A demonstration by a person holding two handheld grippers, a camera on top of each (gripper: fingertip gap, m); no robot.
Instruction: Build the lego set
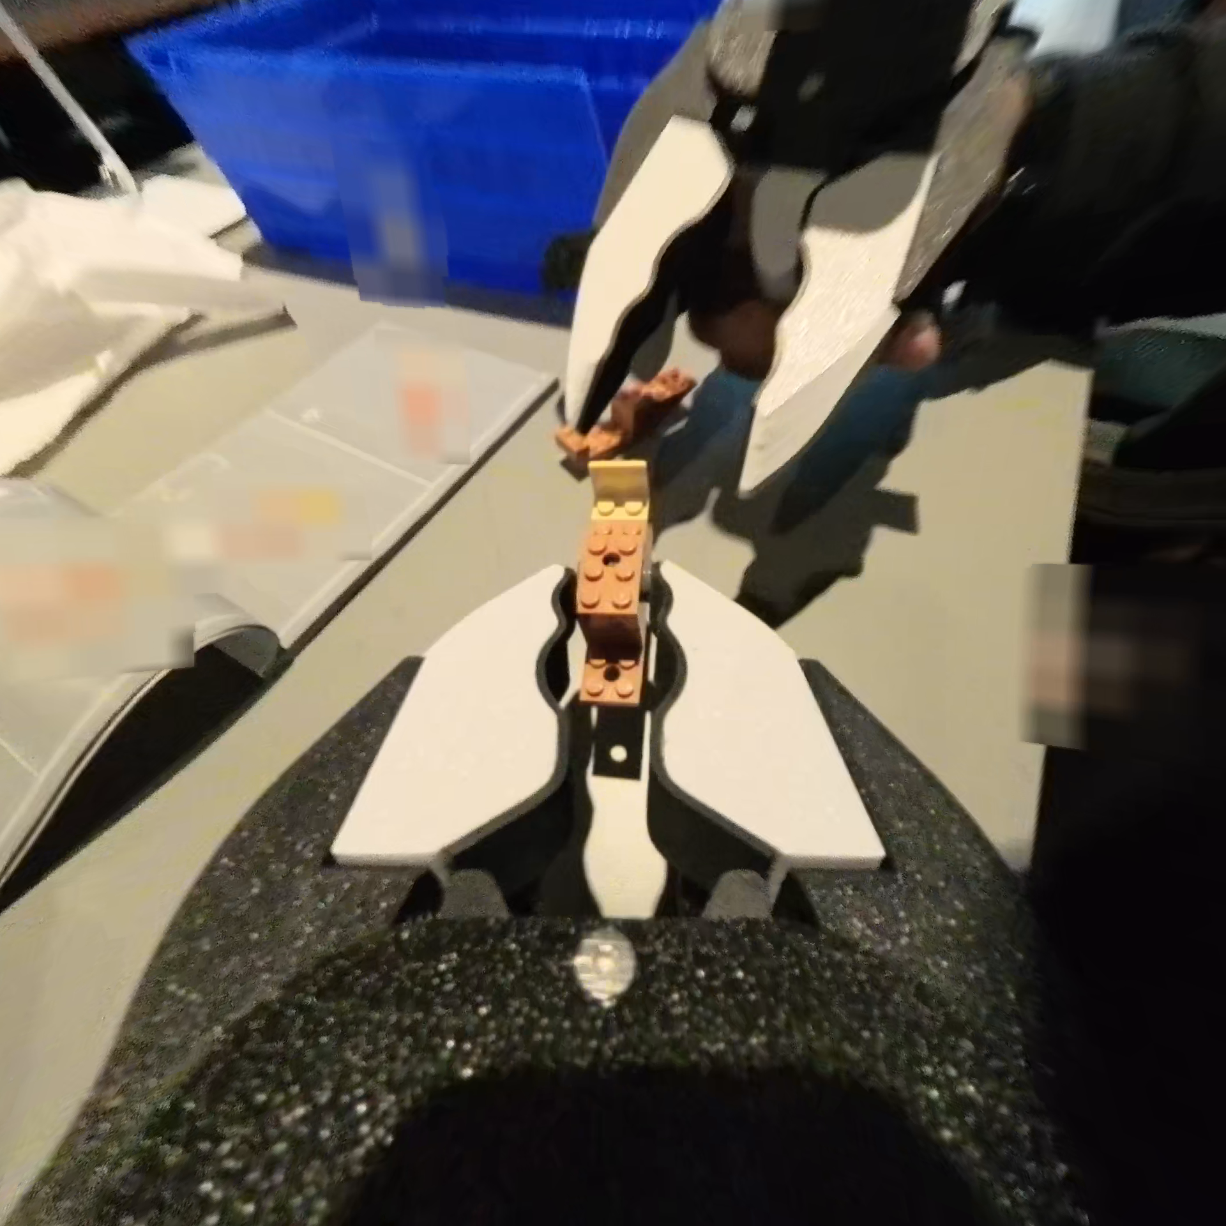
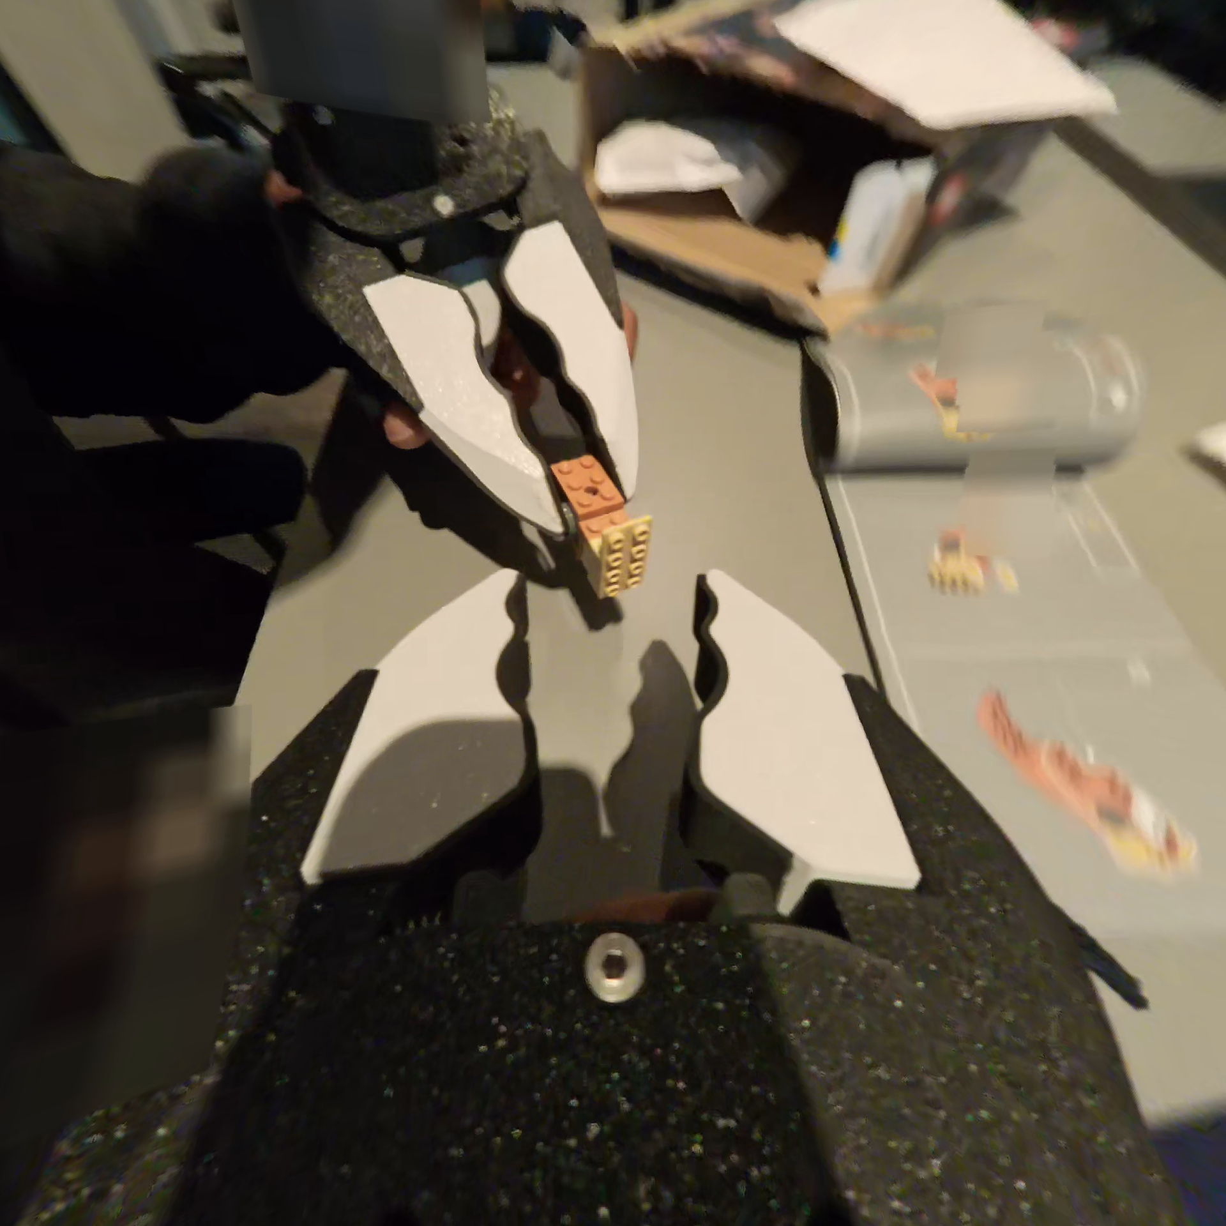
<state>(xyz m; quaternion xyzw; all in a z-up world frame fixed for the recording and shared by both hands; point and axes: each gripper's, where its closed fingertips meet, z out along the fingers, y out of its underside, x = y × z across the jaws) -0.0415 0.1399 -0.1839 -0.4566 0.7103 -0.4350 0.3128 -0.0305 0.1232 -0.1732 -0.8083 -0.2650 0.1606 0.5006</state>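
Your jaws on the left gripper [image 1: 607,597] are pinching the small brick assembly [image 1: 612,584], orange-brown plates with a tan piece at the far tip. Its long axis runs straight out along the fingers, away from the camera. Your right gripper [image 2: 610,597] has its jaws spread wide and holds nothing. From the right wrist view, the tan tip points down toward that open gap, close above and slightly left of it. Beyond, a loose brown piece [image 1: 623,418] lies on the grey surface [image 1: 504,531], just beside the right gripper's near fingertip, so your right hand is nearer. Farther off sit the open instruction booklet [image 2: 995,597], a blue bin [image 1: 398,166] and a cardboard box [image 2: 763,199].
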